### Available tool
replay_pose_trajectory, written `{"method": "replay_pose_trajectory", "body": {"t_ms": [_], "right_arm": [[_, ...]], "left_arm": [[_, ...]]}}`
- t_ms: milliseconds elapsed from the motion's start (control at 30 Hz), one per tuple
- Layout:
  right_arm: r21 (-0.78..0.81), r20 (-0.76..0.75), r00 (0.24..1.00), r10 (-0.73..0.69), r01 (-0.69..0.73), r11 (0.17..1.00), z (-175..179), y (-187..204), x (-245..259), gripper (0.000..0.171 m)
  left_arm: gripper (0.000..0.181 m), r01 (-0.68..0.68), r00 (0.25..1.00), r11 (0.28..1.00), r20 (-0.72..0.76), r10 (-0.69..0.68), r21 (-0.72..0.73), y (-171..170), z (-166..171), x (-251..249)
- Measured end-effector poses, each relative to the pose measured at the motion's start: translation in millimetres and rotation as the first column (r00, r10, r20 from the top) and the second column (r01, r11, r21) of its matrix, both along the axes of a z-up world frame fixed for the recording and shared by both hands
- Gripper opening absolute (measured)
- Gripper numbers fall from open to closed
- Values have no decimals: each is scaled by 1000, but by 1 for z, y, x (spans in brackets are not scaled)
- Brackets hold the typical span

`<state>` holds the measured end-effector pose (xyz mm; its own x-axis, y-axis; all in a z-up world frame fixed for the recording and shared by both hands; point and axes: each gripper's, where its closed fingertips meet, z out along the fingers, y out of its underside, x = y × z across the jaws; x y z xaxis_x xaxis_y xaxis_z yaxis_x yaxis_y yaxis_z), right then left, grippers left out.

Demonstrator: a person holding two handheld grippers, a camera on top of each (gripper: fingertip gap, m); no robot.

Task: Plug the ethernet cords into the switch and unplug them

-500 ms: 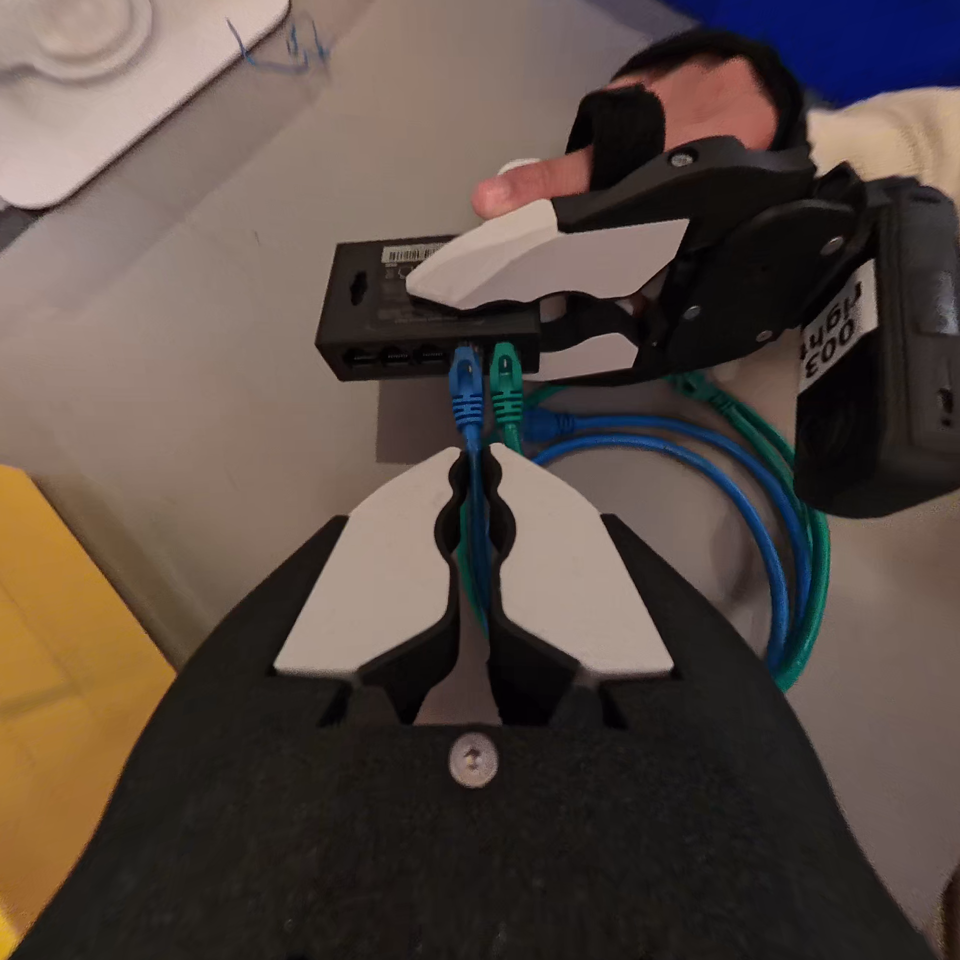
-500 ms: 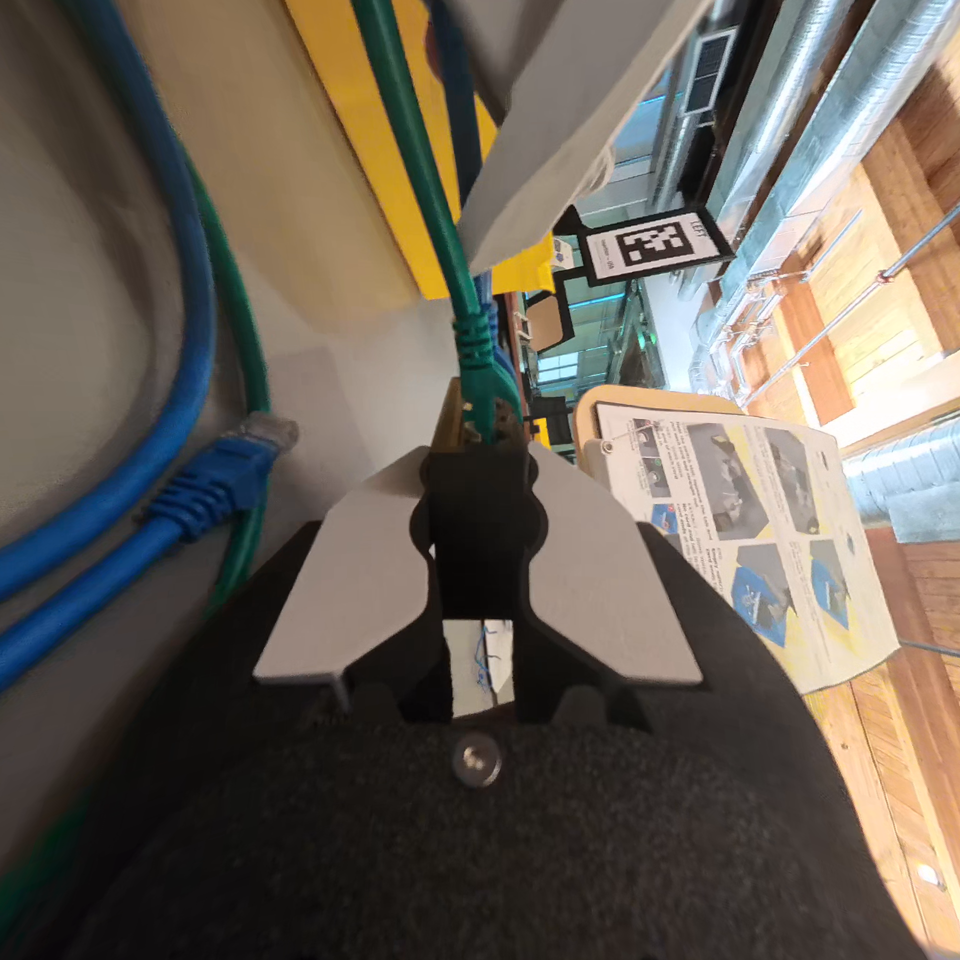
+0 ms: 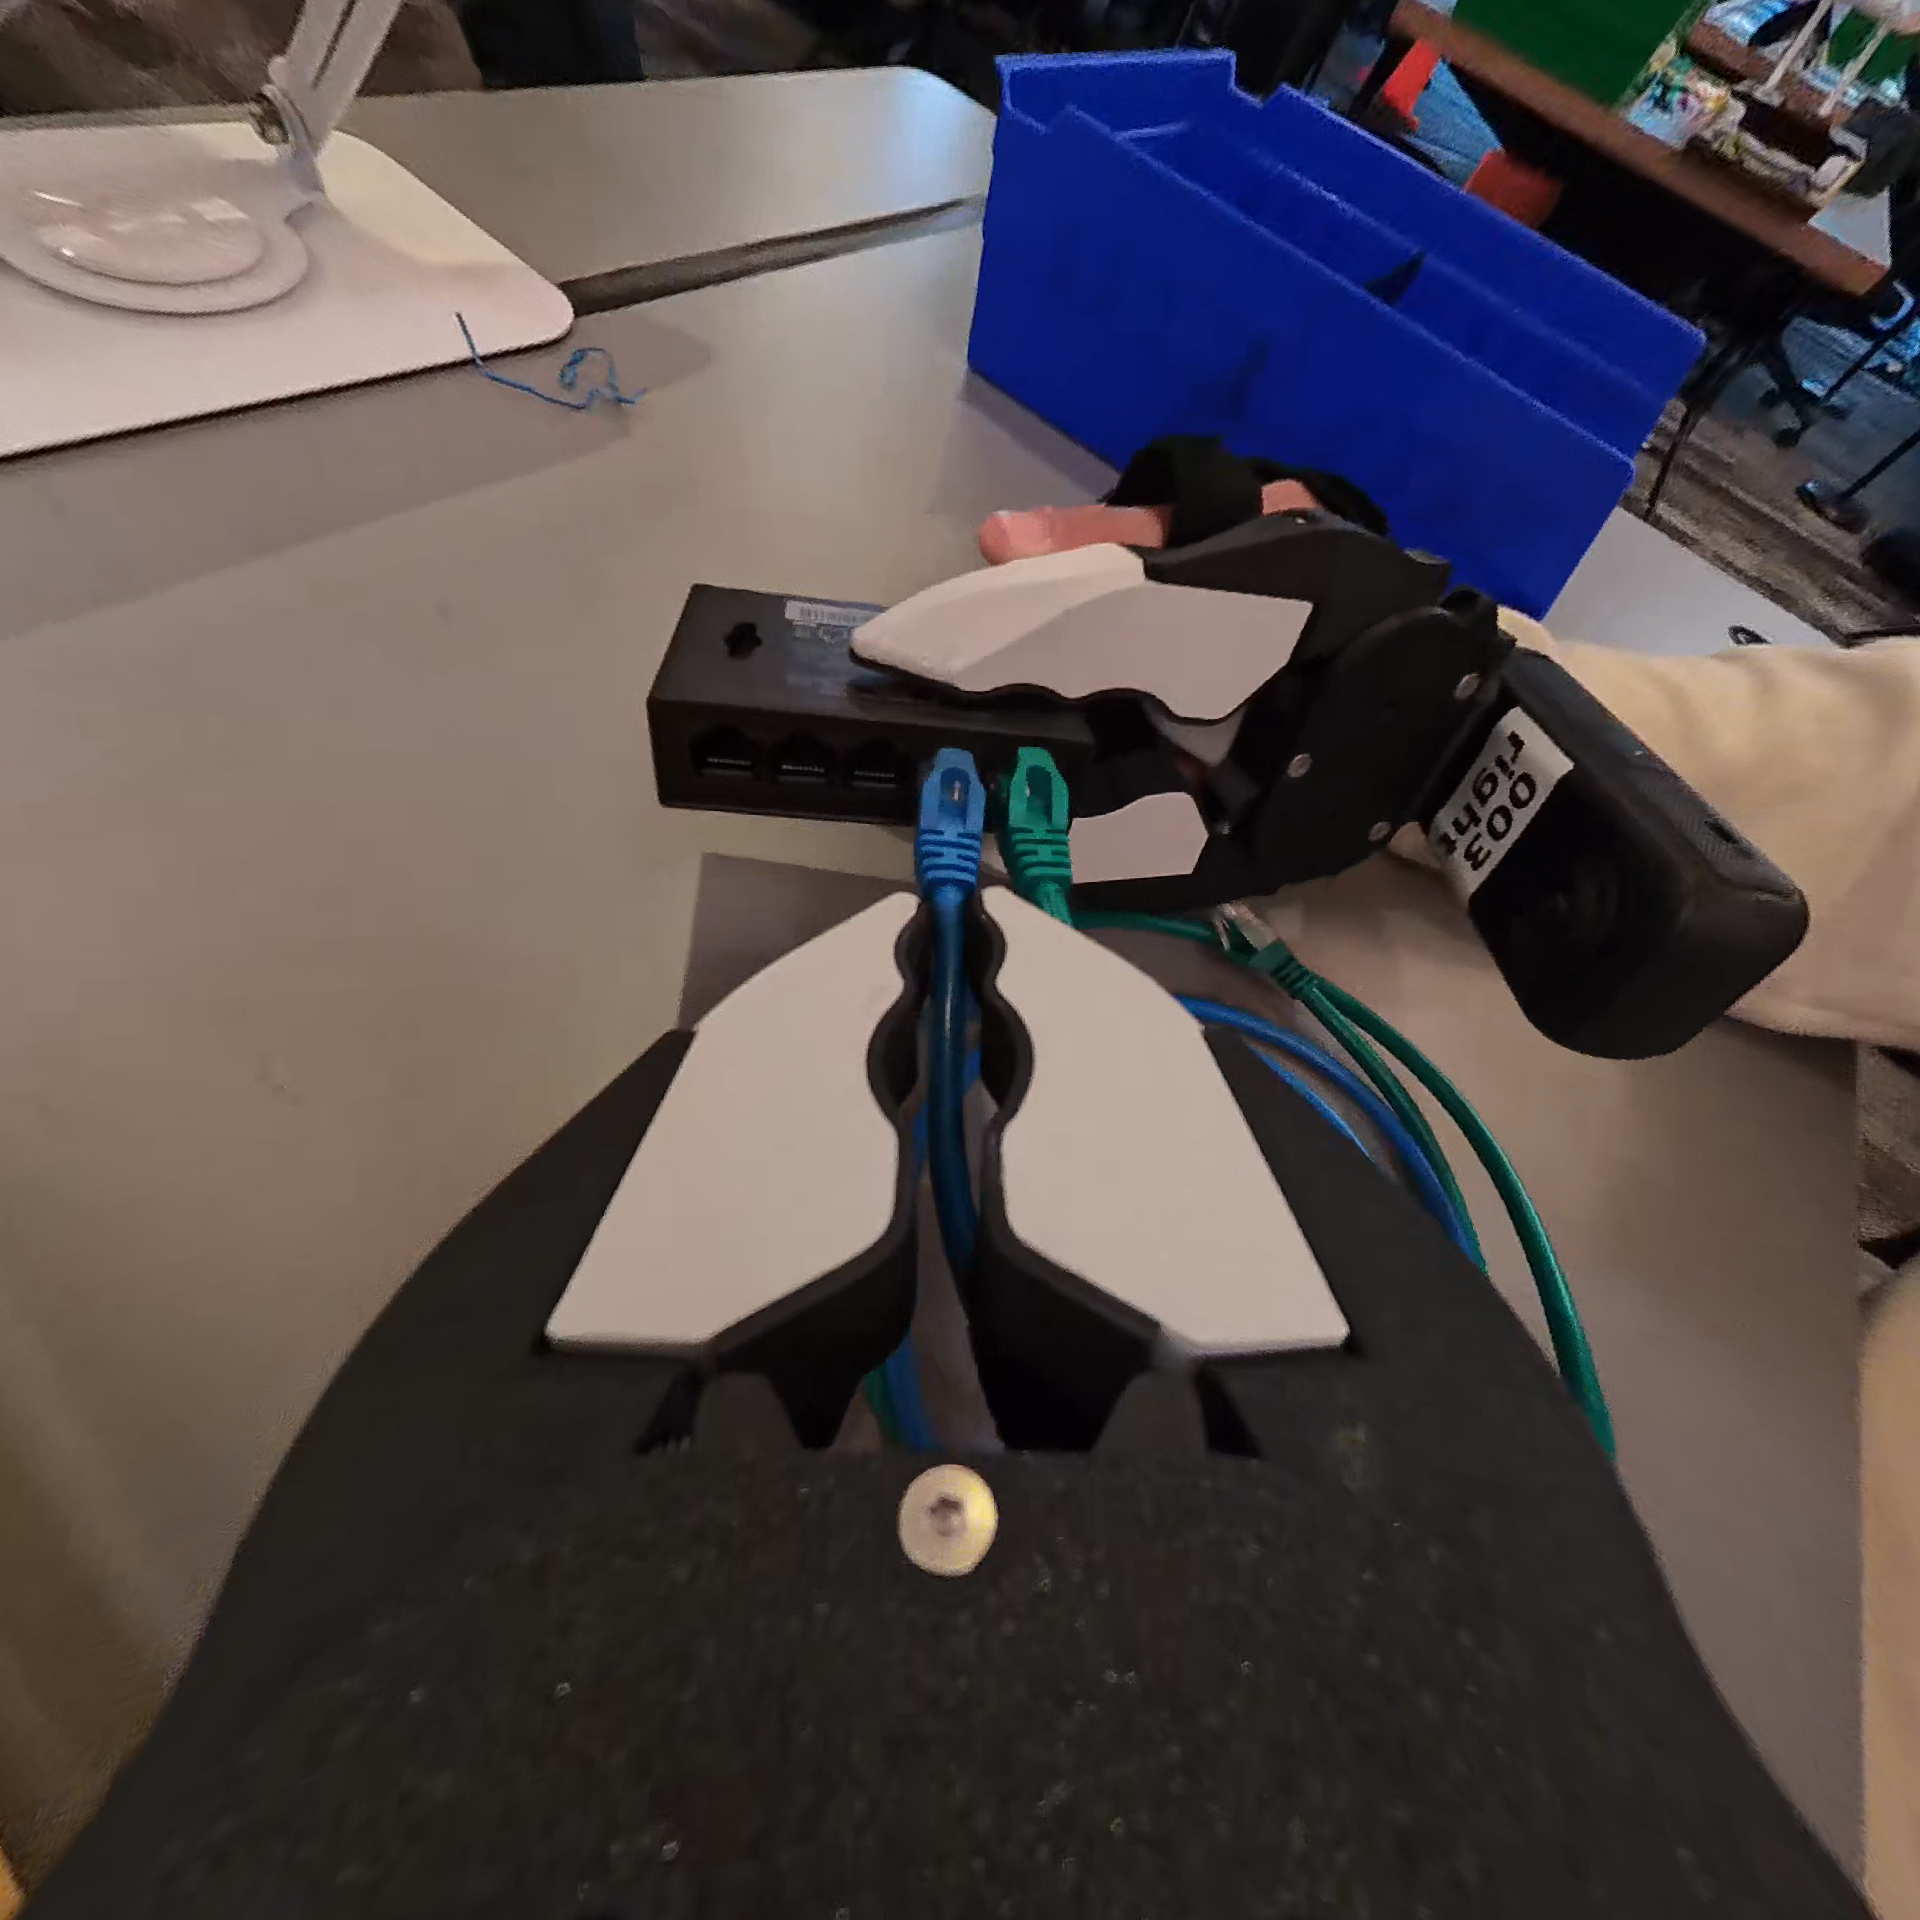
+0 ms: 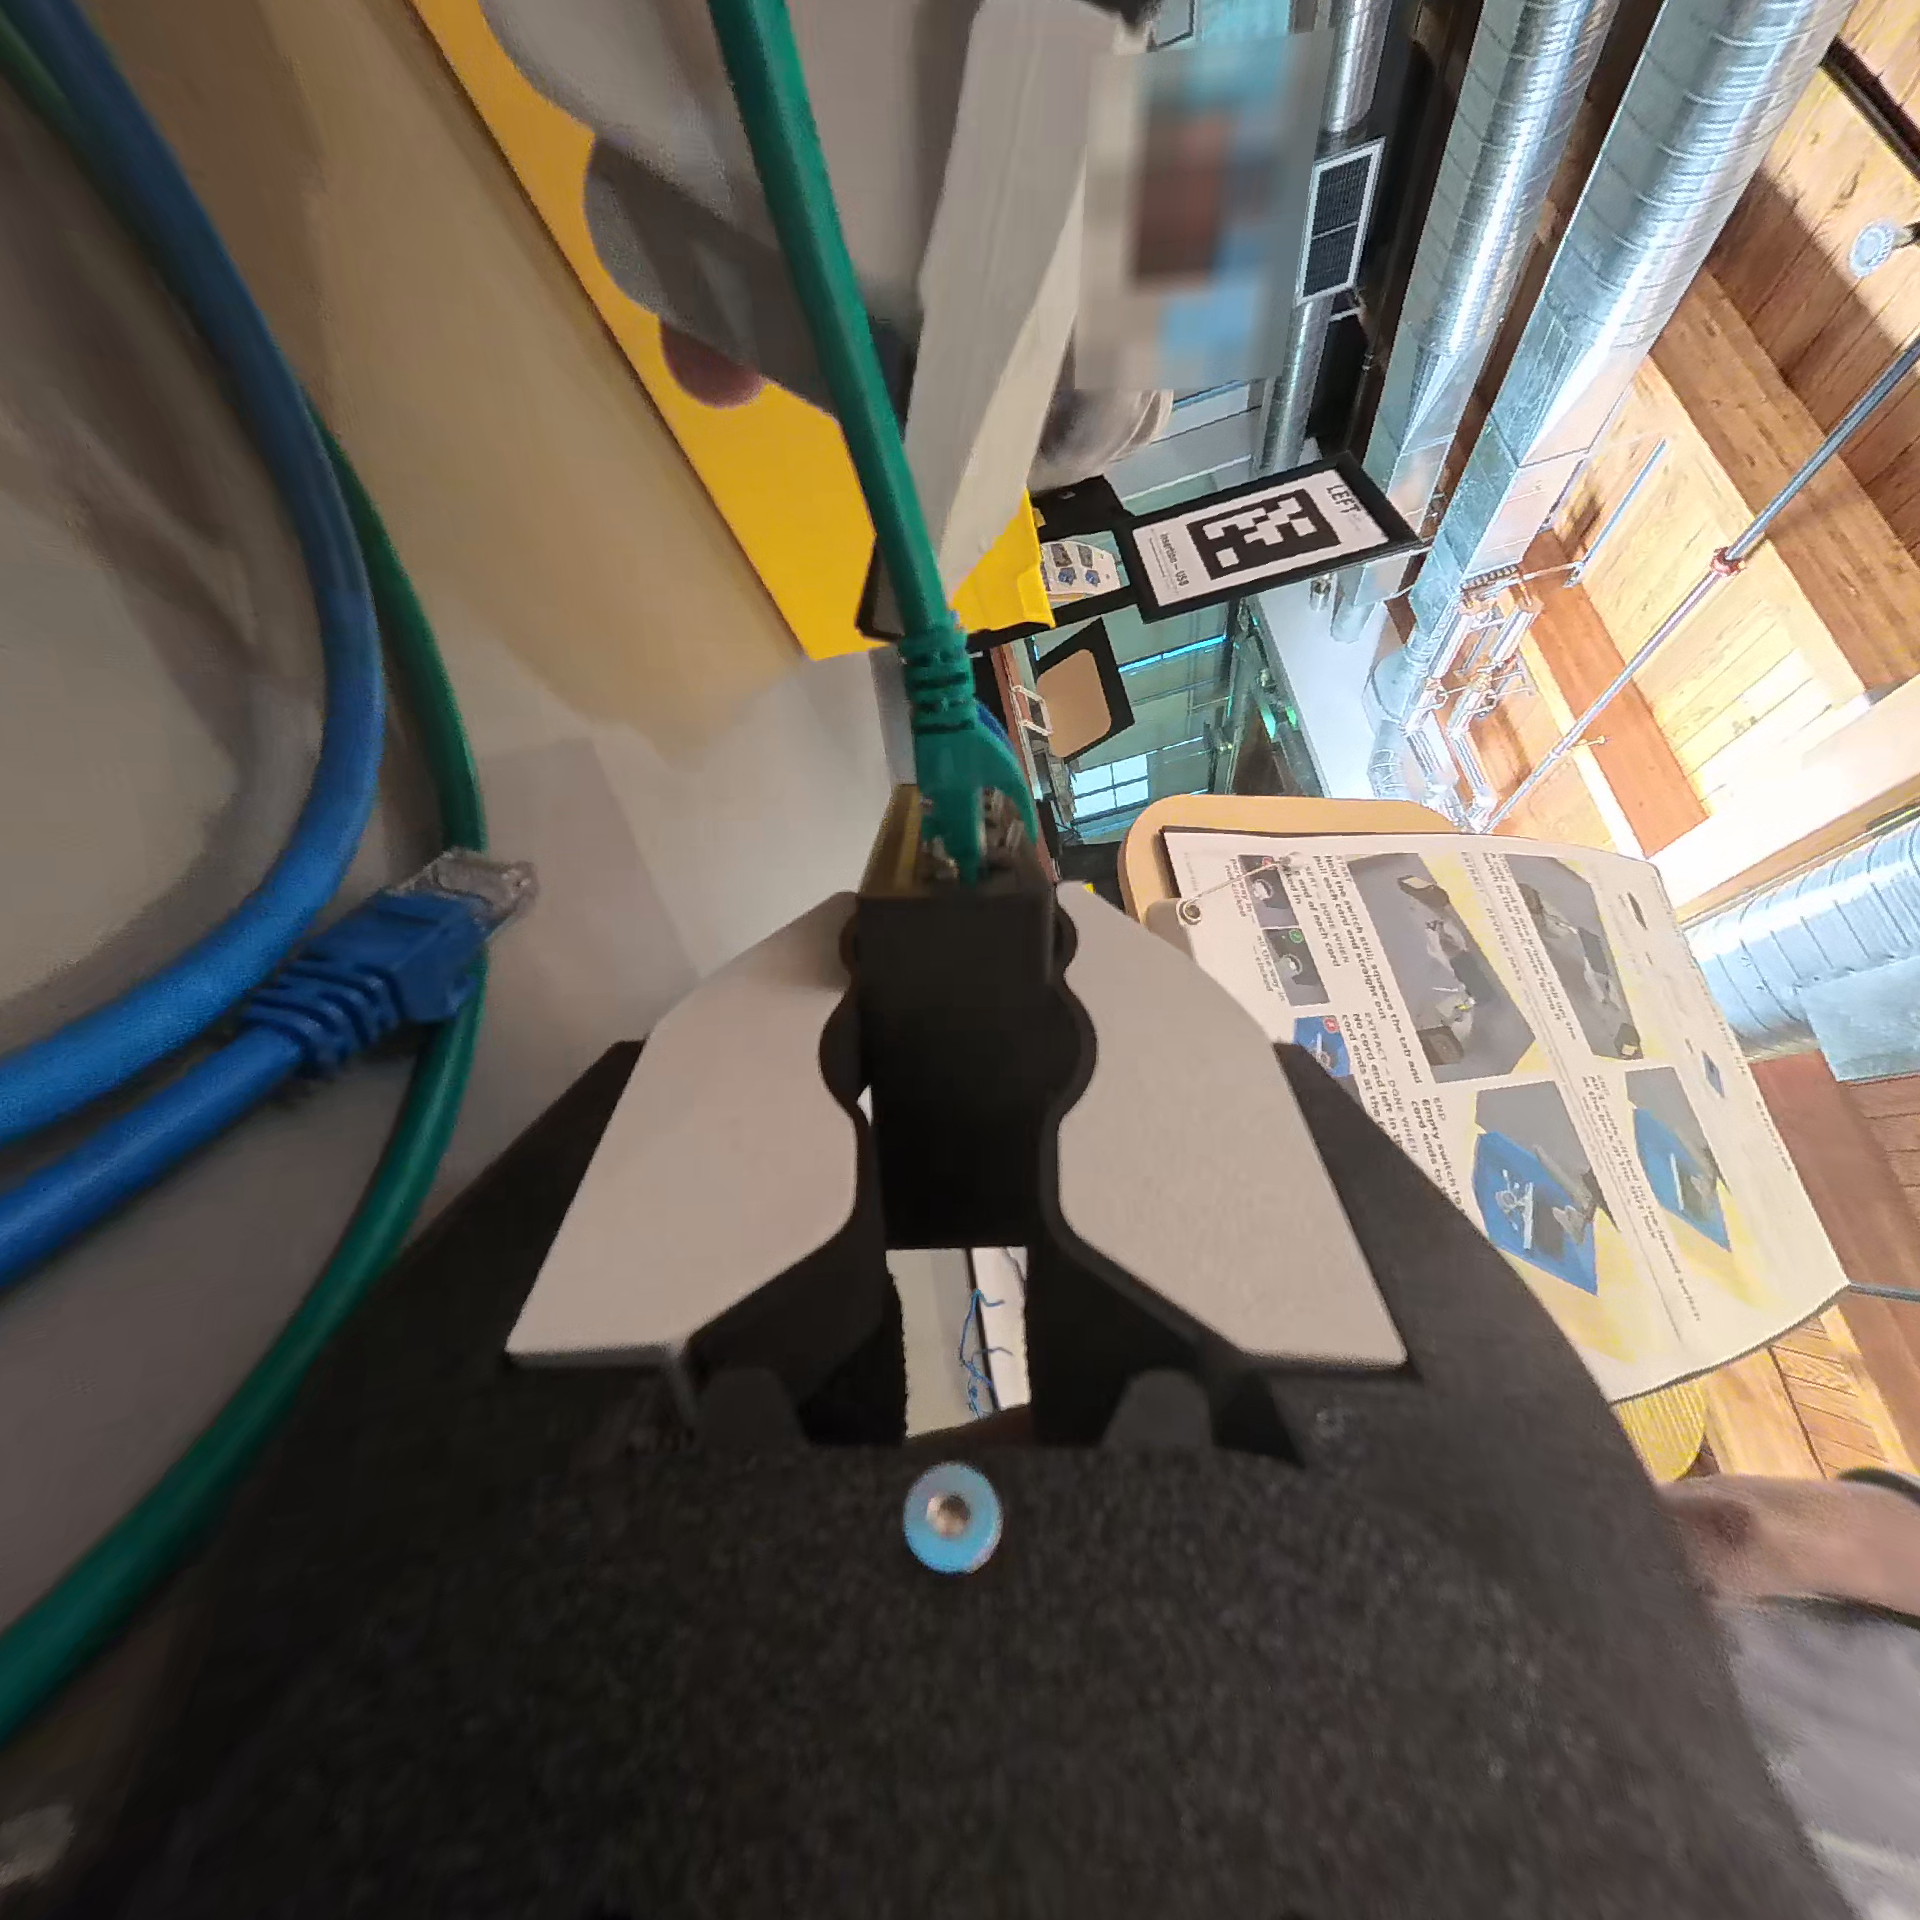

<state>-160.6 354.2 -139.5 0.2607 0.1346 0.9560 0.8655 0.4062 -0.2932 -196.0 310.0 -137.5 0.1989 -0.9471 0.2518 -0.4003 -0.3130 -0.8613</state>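
**A:** Start big. What's under your grippers?

**B:** Your grey table (image 3: pixel 312 831), with a blue bin (image 3: pixel 1299 312) at the far side and a white lamp base (image 3: pixel 260 281) at the far left. In the earlier left wrist picture the bin was only a sliver at the top; your left camera now looks along the table, not down on it.

**A:** And my right side?

**B:** Your right hand (image 3: pixel 1195 499) comes in from the right, lying on its side, one finger stretched past the tool. Your right gripper (image 3: pixel 987 748) is clenched on the black switch (image 3: pixel 769 707), one finger on top and one below, at the switch's right end. That grip matches half a second ago. The right wrist view shows the switch (image 4: pixel 956 1060) filling the gap between the fingers.

**A:** My left?

**B:** Your left gripper (image 3: pixel 951 914) points straight at the switch's port side, grasping the blue cord (image 3: pixel 951 1091) just behind its plug. As before, the fingers are closed on it.

**A:** Where are the plugs?

**B:** The blue plug (image 3: pixel 948 810) is at a port, touching the switch, the green cord (image 3: pixel 1034 821) plugged in just to its right. Three ports to the left are open. The blue cord's other plug (image 4: pixel 384 977) lies loose on the table.
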Motion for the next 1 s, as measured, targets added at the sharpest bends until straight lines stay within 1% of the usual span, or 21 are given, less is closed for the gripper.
{"method": "replay_pose_trajectory", "body": {"t_ms": [133,267,400,567,667,767,833,900,933,967,1000], "right_arm": [[-13,-13,999,35,-35,999,-1,-3,-2,29],[-39,-32,999,38,-40,998,-2,-2,-2,28],[-49,-31,999,36,-38,998,-4,-4,-3,28],[-59,-35,999,28,-30,998,-5,-3,-3,28],[-63,-9,1000,20,-21,998,-9,-3,-4,28],[-65,-50,999,7,-10,998,-4,-1,-1,27],[-69,-90,996,-16,9,998,1,2,1,27],[-84,-97,995,-5,-4,996,-1,0,3,27],[-79,-79,997,-16,10,997,-2,1,5,27],[-69,-77,997,-19,14,998,-1,1,5,27],[-97,-93,996,-5,-5,995,-2,2,0,28]], "left_arm": [[5,8,1000,997,-13,-7,76,-3,1,0],[5,26,1000,996,-20,-24,90,-6,3,3],[5,48,998,988,-58,-40,144,-8,3,3],[4,50,998,991,-44,-45,122,-10,3,5],[4,56,995,988,-86,-44,141,-10,0,4],[4,33,999,994,-8,-33,107,-11,8,10],[5,47,999,989,-10,-46,139,-13,13,14],[5,67,996,979,-77,-53,192,-19,11,17],[5,75,994,978,-98,-56,195,-23,9,20],[6,89,993,981,-97,-73,174,-29,8,23],[6,132,988,980,-96,-119,149,-42,7,29]]}}
